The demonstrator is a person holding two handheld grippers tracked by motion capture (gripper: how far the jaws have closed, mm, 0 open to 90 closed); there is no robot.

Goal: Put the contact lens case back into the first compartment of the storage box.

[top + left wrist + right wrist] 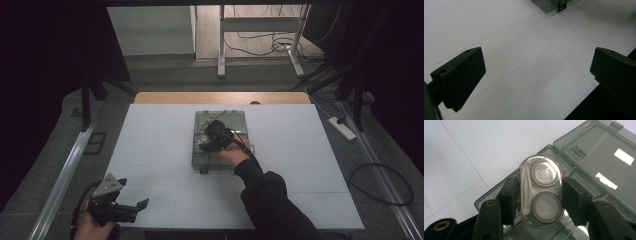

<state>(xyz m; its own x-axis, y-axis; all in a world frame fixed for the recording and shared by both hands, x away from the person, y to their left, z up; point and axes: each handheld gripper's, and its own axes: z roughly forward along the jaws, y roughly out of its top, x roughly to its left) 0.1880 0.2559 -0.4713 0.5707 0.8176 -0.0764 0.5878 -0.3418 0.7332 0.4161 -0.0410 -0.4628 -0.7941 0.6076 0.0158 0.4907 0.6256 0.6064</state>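
While my left gripper (131, 207) idles at the near left corner of the table (150, 150), jaws released and holding nothing, it sits well apart from the work. Moving right: my right gripper (540, 195) is clenched on the lens case (540, 191), pads pressing its two long sides, long axis running away from me along the jaws. The case hangs directly over the open grey box (584, 157), lid folded back beyond. Right hand (232, 155) is the nearer; judged next move: straight down.
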